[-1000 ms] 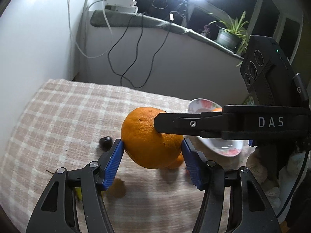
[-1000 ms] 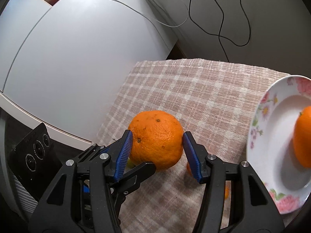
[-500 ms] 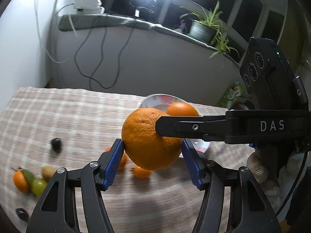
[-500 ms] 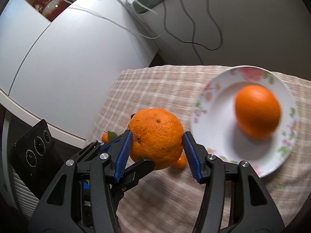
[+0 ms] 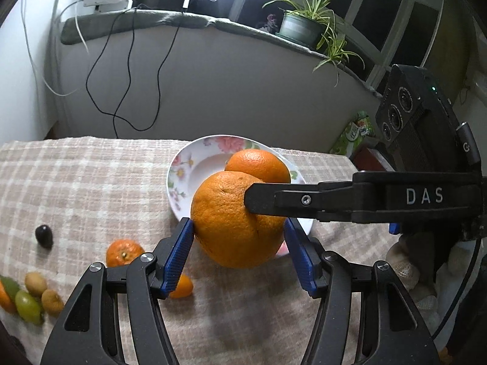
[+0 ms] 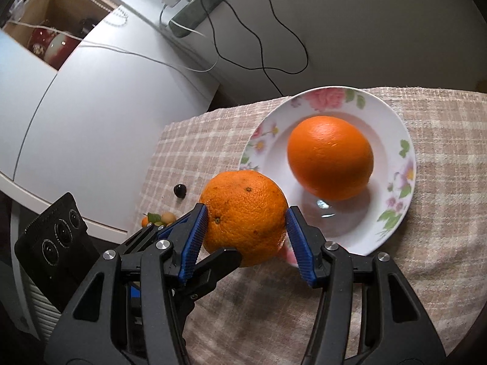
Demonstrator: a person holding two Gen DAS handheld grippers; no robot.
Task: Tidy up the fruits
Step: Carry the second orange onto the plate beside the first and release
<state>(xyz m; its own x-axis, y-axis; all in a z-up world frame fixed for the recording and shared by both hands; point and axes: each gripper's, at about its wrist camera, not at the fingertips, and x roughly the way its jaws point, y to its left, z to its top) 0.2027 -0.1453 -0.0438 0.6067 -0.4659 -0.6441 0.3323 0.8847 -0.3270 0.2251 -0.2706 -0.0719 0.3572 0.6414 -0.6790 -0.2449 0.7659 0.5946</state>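
Observation:
Both grippers are shut on one large rough orange (image 5: 234, 225), held in the air at the near edge of a white floral plate (image 5: 188, 167). My left gripper (image 5: 239, 243) clamps its sides; the right gripper's black finger crosses its top right. In the right wrist view the right gripper (image 6: 246, 225) clamps the same orange (image 6: 246, 206), with the left gripper's fingers (image 6: 213, 264) under it. A second smooth orange (image 6: 330, 156) lies on the plate (image 6: 404, 158).
On the checked cloth (image 5: 76, 188) at the left lie a small mandarin (image 5: 123, 252), a kumquat (image 5: 182, 287), a dark grape (image 5: 43, 235) and a cluster of small green and tan fruits (image 5: 33, 298). A wall with hanging cables and a potted plant stand behind.
Both grippers have carried the held orange from the left part of the cloth toward the plate. The plate and its orange now lie right behind the held orange.

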